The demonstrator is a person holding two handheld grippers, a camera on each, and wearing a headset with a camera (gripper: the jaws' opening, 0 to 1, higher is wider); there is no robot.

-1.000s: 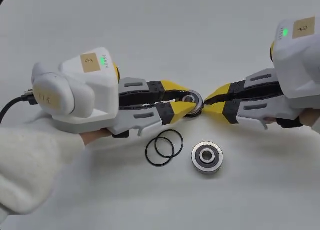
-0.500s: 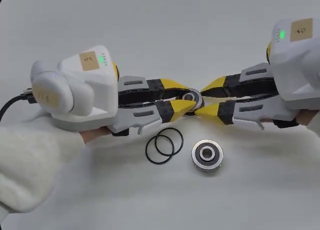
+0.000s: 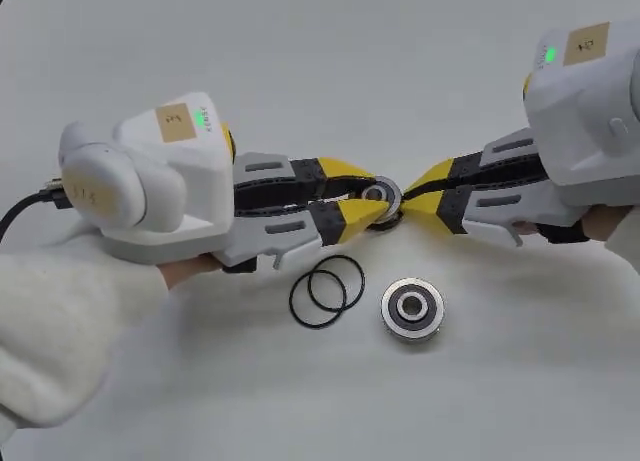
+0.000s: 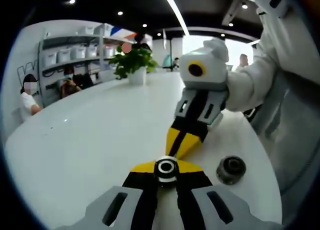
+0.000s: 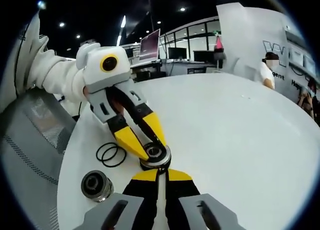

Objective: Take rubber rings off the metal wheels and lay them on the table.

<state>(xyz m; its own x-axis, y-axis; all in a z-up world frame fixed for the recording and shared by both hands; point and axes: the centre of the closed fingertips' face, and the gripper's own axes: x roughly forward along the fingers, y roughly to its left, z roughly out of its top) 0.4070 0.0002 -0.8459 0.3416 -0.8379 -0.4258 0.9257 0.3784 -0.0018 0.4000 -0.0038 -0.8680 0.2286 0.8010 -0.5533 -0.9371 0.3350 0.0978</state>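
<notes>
Left gripper jaws clamped on metal wheel. Right gripper comes at that wheel from opposite side, jaws pressed together, tips touching its rim; can't tell if rubber is pinched. Two rubber rings lie overlapping on table, near clamped wheel, person's side. Second wheel flat on table, also near clamped wheel, same side.

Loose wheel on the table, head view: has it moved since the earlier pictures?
No. The loose wheel lies just right of the two rubber rings, as before; only the camera shifted slightly.
</notes>
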